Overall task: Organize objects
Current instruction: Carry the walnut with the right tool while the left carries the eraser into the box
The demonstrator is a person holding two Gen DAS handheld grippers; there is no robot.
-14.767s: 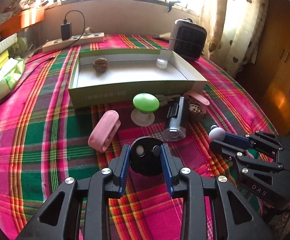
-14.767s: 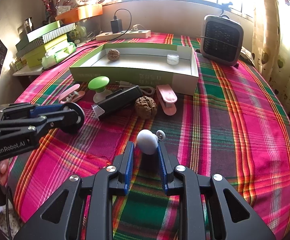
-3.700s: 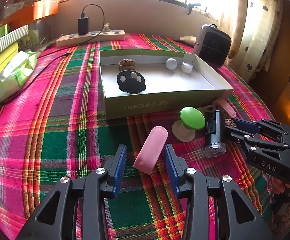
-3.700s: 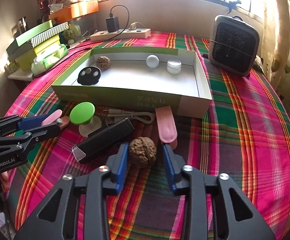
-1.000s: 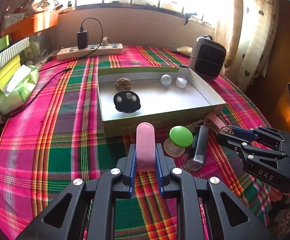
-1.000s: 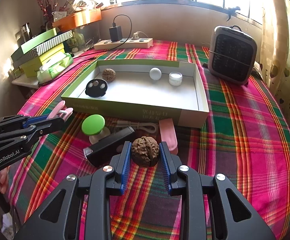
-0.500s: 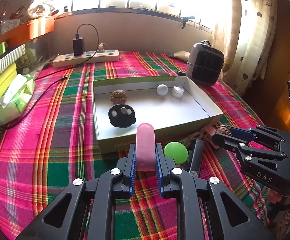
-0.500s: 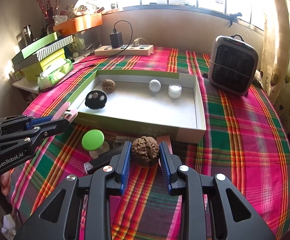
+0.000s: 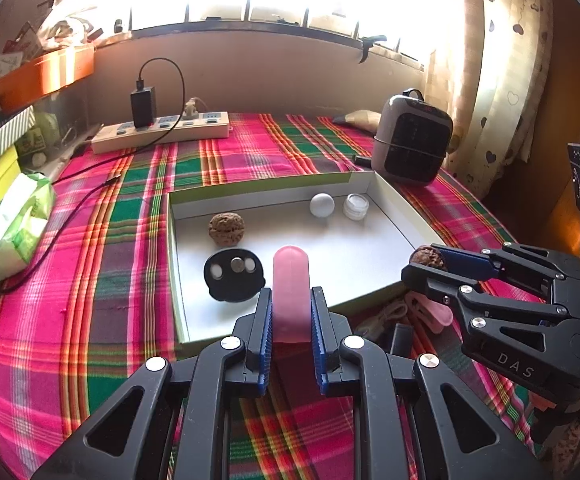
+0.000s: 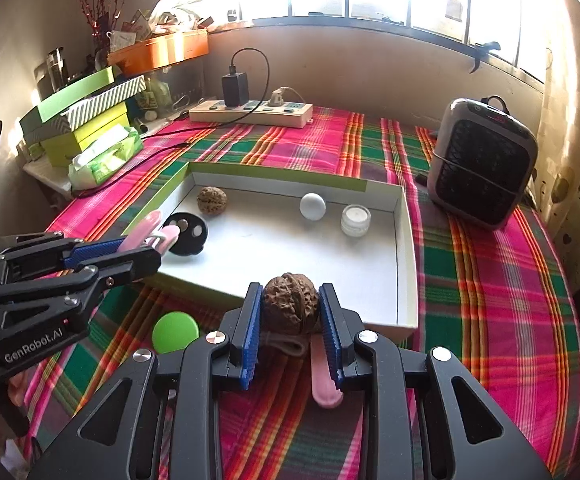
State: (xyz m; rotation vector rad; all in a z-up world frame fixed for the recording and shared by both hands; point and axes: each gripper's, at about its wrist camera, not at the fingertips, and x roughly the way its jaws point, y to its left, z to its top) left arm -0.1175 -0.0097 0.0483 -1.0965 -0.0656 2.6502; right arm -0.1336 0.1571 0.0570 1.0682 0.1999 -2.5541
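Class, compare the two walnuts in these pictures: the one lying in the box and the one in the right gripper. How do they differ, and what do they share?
The walnut in the box rests free on the white floor near the far-left corner; the held walnut is clamped in the right gripper. The first is inside the box; the second sits at its near wall. Both are brown and wrinkled.

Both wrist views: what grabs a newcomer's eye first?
The two tools up front: the left tool clamps a pink clip, the right tool clamps a walnut, both at the near edge of the box. The shallow white box sits mid-table on the loud plaid cloth, holding another walnut, a black disc, a white ball and a small jar.
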